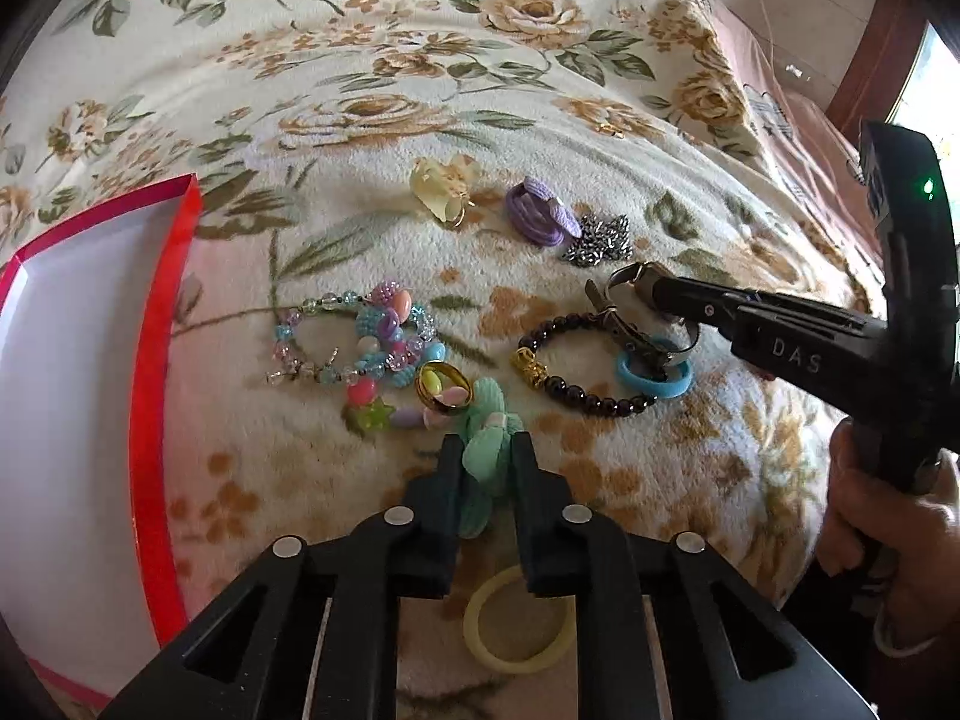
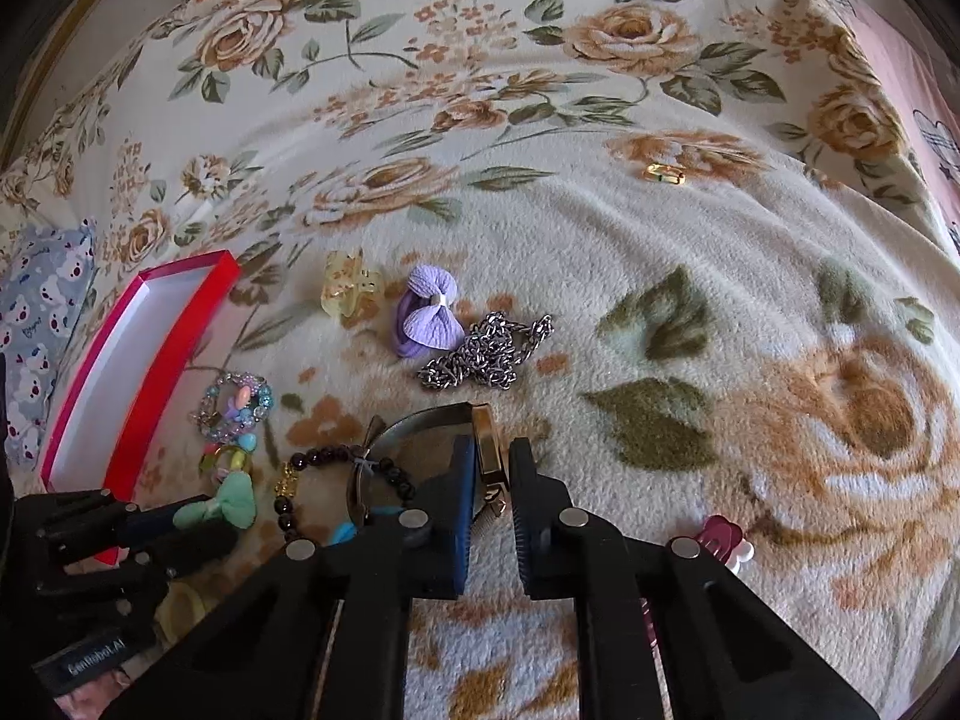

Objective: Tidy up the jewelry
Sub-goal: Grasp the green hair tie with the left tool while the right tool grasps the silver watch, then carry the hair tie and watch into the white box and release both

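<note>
mint-green bow pinched in left gripper; gold-rimmed watch clamped edge-on in right gripper, both on floral blanket near red box. risks: soft bow slipping free; watch strap snagging dark bead bracelet and blue ring on lifting. seen only from left: yellow ring beneath jaws. seen only from right: pink clip, small gold piece.

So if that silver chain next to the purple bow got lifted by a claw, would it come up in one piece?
Probably not neatly. The silver chain lies in a loose heap of links, so it would likely dangle and unravel. A pinch might catch only a strand or two. The metal links look heavy for their size, and might snag the fluffy floral blanket.
</note>
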